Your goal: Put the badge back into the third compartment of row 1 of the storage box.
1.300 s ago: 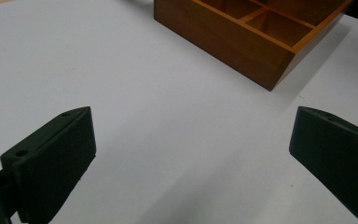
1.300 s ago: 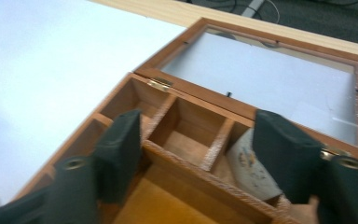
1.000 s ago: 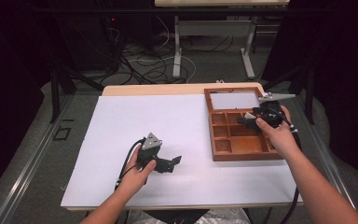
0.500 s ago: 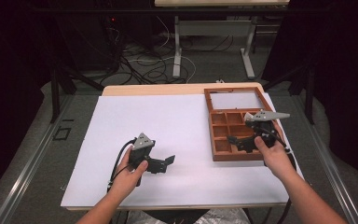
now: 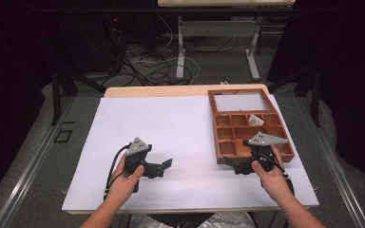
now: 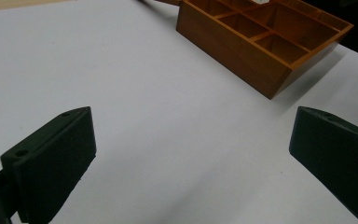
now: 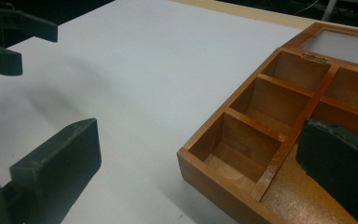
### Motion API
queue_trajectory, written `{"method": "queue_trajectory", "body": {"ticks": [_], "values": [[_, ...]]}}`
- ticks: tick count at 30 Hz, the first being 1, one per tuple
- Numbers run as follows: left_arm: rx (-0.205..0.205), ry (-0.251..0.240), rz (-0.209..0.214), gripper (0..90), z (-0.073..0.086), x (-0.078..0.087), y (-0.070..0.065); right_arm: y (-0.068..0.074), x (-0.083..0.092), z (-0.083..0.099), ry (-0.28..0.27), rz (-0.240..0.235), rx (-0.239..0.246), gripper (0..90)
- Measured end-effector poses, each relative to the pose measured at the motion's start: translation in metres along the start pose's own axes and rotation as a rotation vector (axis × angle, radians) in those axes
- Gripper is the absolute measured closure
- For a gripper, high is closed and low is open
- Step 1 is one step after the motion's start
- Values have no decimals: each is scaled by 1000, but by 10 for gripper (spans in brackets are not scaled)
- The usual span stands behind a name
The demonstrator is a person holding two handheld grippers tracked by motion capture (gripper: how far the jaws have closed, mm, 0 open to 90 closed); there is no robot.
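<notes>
A wooden compartment box (image 5: 228, 129) stands at the right of the white sheet, its windowed lid (image 5: 240, 102) laid open behind it. A small white piece (image 5: 255, 119) lies in one upper-right compartment. My right gripper (image 5: 232, 165) hovers at the box's near left corner, open, its jaws having just spread wider with nothing between them. In the right gripper view the gripper (image 7: 198, 130) straddles the box's (image 7: 242, 154) corner wall. My left gripper (image 5: 165, 166) is open over bare sheet, pointing right. In the left gripper view the gripper (image 6: 191, 121) faces the box (image 6: 242, 46).
The white sheet (image 5: 171, 123) covers most of a wooden table whose far edge (image 5: 171, 91) shows. The left gripper (image 7: 4, 37) appears at the top left of the right gripper view. Cables, table legs and dark curtains lie beyond the table.
My right gripper has pulled back from over the box's compartments, moving toward the person, leftward and lower. My left gripper has drifted slightly toward the near edge.
</notes>
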State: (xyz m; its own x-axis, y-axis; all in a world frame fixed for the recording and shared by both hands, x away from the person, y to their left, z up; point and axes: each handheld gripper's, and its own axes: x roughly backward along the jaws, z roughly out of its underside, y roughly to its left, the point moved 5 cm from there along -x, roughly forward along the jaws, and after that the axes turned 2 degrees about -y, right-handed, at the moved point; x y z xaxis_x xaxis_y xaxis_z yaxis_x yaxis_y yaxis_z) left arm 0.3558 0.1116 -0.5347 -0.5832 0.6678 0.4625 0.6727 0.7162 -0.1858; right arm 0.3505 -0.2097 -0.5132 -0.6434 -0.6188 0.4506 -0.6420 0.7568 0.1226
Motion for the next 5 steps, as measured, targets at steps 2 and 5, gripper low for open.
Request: {"method": "queue_trajectory", "body": {"ticks": [2, 5], "values": [[7, -1, -2, 9, 0, 2, 1, 0, -1, 6, 5, 0, -12, 0], [-3, -3, -7, 9, 0, 3, 4, -1, -2, 13, 13, -5, -22, 0]]}}
